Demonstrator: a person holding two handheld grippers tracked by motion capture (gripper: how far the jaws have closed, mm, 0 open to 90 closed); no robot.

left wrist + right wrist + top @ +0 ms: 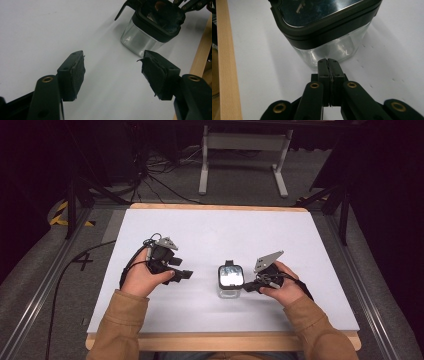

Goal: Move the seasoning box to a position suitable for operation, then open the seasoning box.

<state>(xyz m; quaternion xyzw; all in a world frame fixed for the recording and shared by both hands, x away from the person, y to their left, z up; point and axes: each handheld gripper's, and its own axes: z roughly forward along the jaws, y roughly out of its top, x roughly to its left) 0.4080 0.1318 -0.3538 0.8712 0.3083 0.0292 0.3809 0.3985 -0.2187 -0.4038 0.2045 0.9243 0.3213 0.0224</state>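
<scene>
A square clear glass jar with a black-rimmed lid (230,281) stands upright on the white table top (210,235), near its front edge and between the two hands. The right gripper (248,286) lies just beside the jar's right wall, its jaws pressed together on nothing, tips seemingly touching the glass, though contact is hard to judge. The left gripper (186,274) rests well apart to the left, jaws spread wide and empty, pointing toward the jar.

glass jar (230,282) between left gripper (184,274), right gripper (248,287).
</scene>
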